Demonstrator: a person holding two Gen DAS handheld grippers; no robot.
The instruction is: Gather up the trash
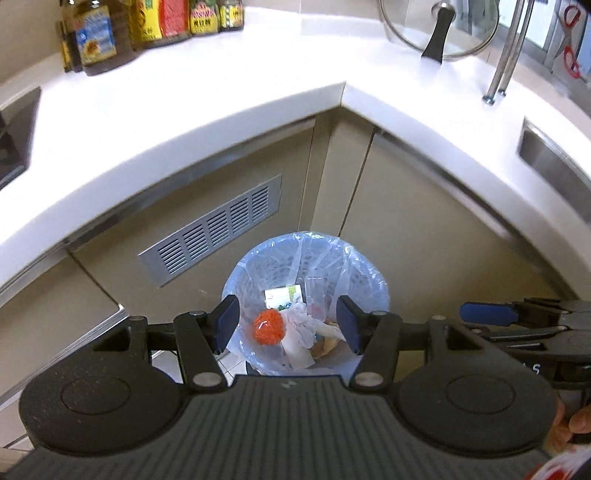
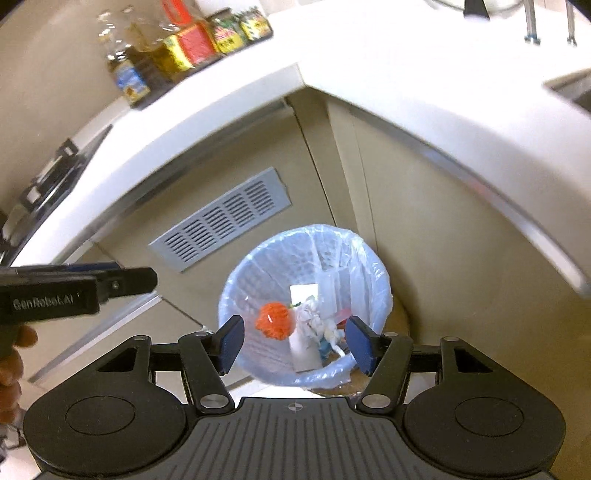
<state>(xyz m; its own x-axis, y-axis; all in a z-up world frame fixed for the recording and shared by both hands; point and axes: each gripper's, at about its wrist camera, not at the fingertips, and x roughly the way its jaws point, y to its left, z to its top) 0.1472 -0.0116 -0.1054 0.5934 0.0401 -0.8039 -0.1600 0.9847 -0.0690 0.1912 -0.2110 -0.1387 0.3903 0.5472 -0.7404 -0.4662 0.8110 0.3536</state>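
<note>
A light blue waste bin (image 1: 376, 284) (image 2: 236, 288) lined with a clear bag stands on the floor in the corner under the counter. Inside lie an orange mesh ball (image 1: 267, 326) (image 2: 275, 319), crumpled white paper (image 1: 301, 321) (image 2: 312, 317) and a white card (image 1: 284, 297). My left gripper (image 1: 288, 325) hangs well above the bin, open, nothing between its pads. My right gripper (image 2: 295, 341) also hovers above the bin, open and empty. Each gripper shows at the other view's edge: the right one (image 1: 491, 314), the left one (image 2: 122, 278).
A white L-shaped counter (image 1: 221, 99) (image 2: 369, 74) wraps the corner, carrying oil and sauce bottles (image 1: 99, 37) (image 2: 184, 48), a glass pot lid (image 1: 439, 29) and rack legs (image 1: 506, 62). A sink (image 1: 554, 166) sits right, a hob (image 1: 11, 136) left. A grey vent grille (image 1: 214, 229) (image 2: 221, 218) is in the cabinet.
</note>
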